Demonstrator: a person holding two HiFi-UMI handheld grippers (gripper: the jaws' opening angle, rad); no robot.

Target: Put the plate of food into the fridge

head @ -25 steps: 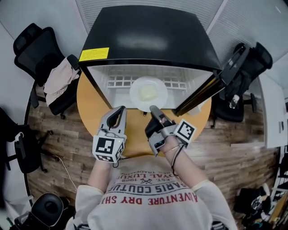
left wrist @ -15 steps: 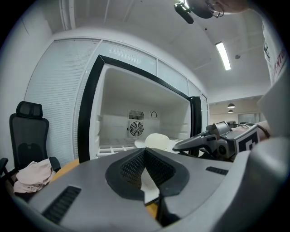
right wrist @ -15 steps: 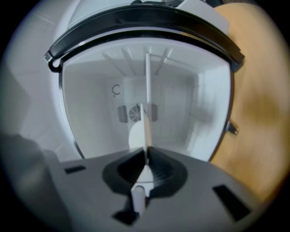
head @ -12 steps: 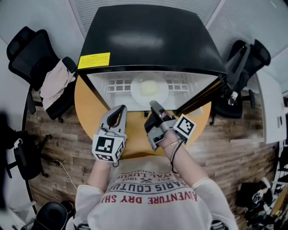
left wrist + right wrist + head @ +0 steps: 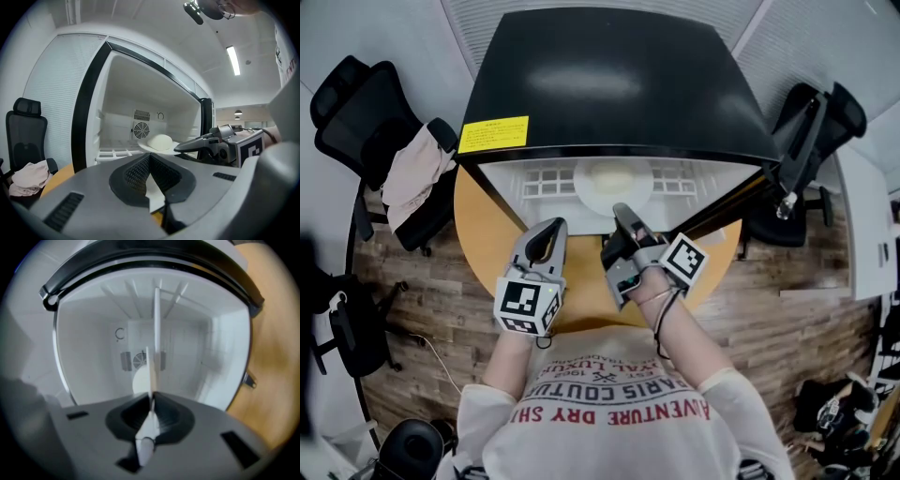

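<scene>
I judged it was the placing step: next the plate [image 5: 613, 181] had to be set down and released. My left gripper [image 5: 149, 157] was clenched and empty before the fridge [image 5: 609, 84]. My right gripper [image 5: 151, 399] grasped the plate's near rim. The plate and its food [image 5: 612, 174] were just inside the fridge, beyond my jaws.

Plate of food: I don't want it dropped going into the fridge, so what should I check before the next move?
1. Right claw clamped on the plate rim: ok.
2. Fridge door open, off the path: ok.
3. Plate over the wire shelf: ok.
4. Plate resting on that shelf: cannot tell.
5. Food sits mid-plate: ok.
6. Left claw shut, empty, clear of the plate: ok.
</scene>
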